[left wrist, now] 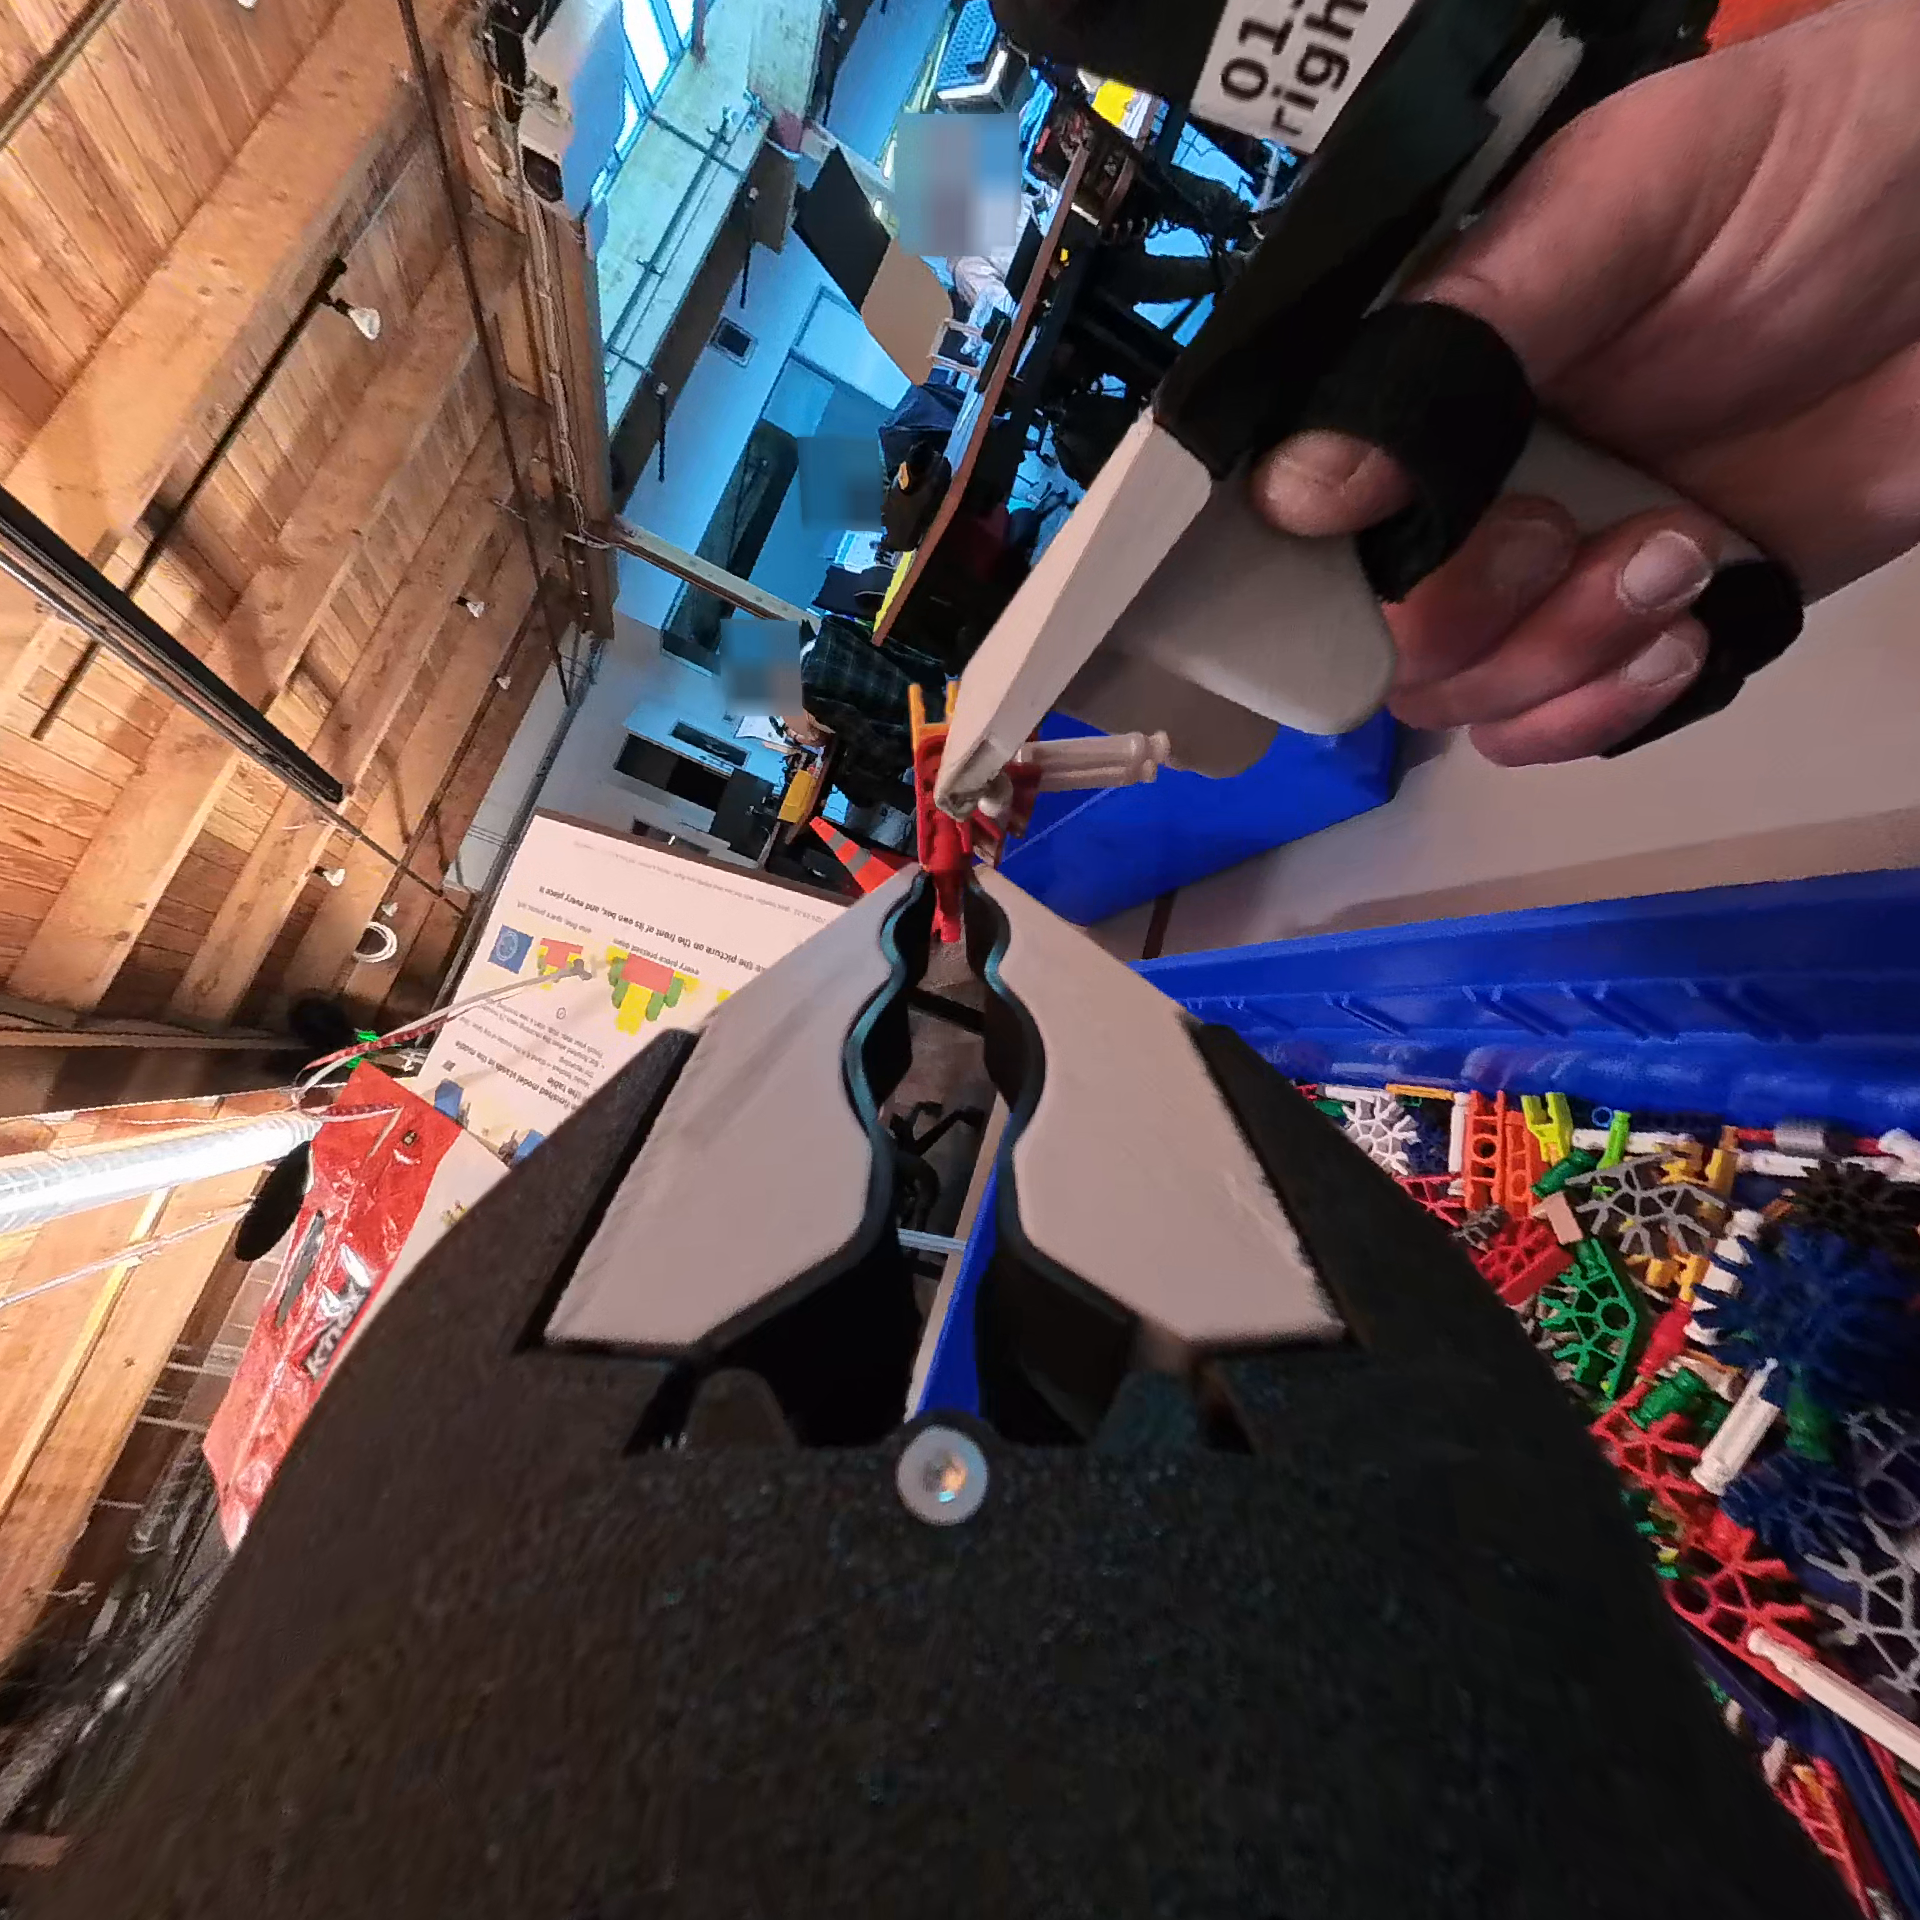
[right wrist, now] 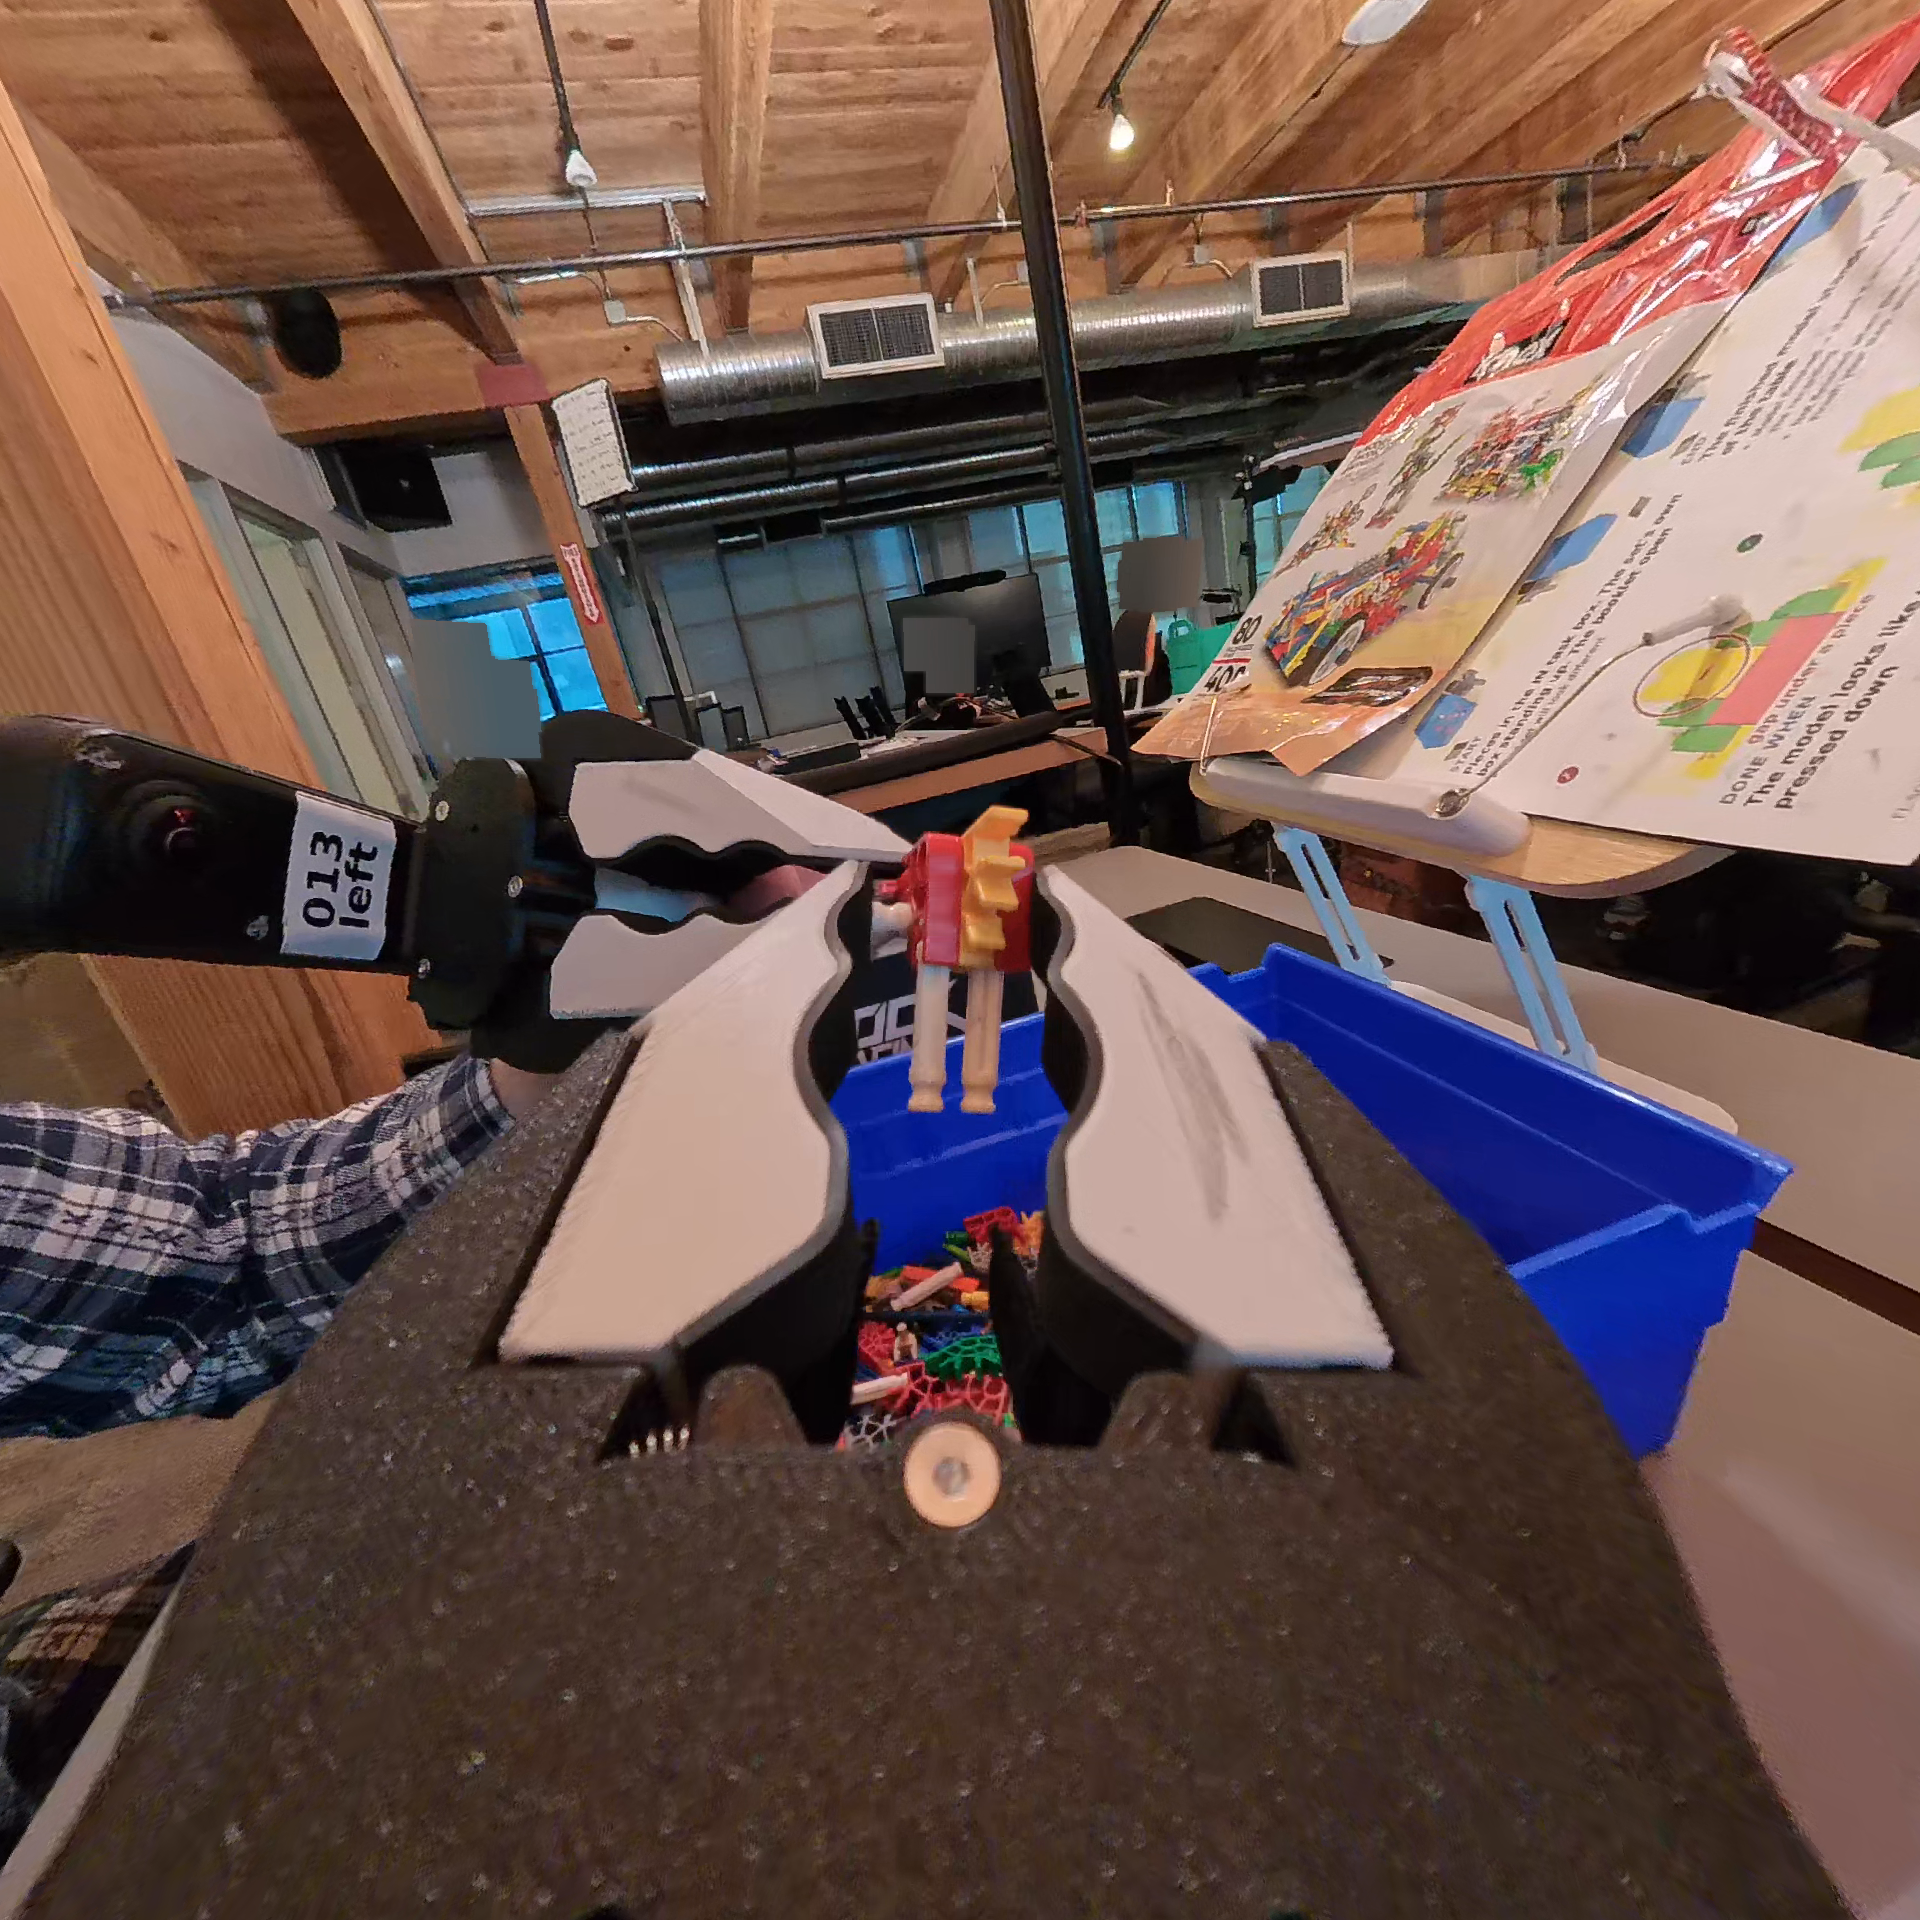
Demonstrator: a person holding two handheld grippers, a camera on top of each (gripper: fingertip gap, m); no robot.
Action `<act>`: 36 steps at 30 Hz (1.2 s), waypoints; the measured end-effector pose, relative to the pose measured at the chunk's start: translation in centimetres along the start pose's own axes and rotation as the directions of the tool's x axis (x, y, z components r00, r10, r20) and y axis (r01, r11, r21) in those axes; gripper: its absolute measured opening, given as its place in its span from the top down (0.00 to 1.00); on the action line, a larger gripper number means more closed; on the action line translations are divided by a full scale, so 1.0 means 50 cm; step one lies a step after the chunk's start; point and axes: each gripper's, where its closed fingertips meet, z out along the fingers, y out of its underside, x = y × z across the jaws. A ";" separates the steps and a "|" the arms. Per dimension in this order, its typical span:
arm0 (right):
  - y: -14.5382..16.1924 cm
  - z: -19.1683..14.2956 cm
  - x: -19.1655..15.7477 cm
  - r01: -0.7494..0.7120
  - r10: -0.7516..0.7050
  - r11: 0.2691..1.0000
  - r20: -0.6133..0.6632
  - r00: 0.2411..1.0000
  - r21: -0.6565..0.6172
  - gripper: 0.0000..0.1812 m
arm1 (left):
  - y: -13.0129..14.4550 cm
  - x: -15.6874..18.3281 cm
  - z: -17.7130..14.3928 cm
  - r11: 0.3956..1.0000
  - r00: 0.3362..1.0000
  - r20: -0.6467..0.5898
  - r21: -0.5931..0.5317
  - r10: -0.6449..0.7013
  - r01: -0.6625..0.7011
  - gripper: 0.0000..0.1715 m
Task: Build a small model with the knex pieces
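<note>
Both my grippers meet on one small assembly (right wrist: 966,902) of red and yellow connectors with two white rods hanging below. My left gripper (left wrist: 943,902) pinches its red edge; my right gripper (right wrist: 951,914) clamps its sides. It hangs above the blue bin (right wrist: 1538,1174) of loose pieces (left wrist: 1704,1340). An instruction sheet (right wrist: 1714,623) stands on an easel nearby.

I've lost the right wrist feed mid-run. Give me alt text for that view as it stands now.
The right gripper is closed on a small red and yellow connector assembly with two white rods hanging below it, held above a blue bin of mixed construction pieces. The left gripper reaches in from the left, its tips at the assembly. An instruction sheet on a stand sits upper right.
</note>
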 end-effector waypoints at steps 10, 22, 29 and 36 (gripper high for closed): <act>0.002 0.000 0.000 -0.065 0.065 0.998 0.030 0.997 0.003 0.88 | -0.007 0.007 -0.008 0.999 0.999 -0.041 0.016 0.036 -0.035 0.99; 0.006 0.004 0.026 0.086 -0.089 0.996 -0.117 0.989 -0.034 0.89 | 0.016 0.012 0.011 0.998 0.999 -0.032 -0.060 -0.029 0.027 1.00; 0.009 0.004 0.042 0.250 -0.268 0.962 -0.233 0.935 -0.107 0.89 | 0.032 0.021 0.027 0.974 0.981 -0.057 -0.137 -0.187 0.178 1.00; 0.020 0.010 0.048 0.433 -0.489 0.870 -0.303 0.818 -0.236 0.89 | 0.050 0.032 0.029 0.924 0.935 -0.113 -0.231 -0.335 0.304 0.99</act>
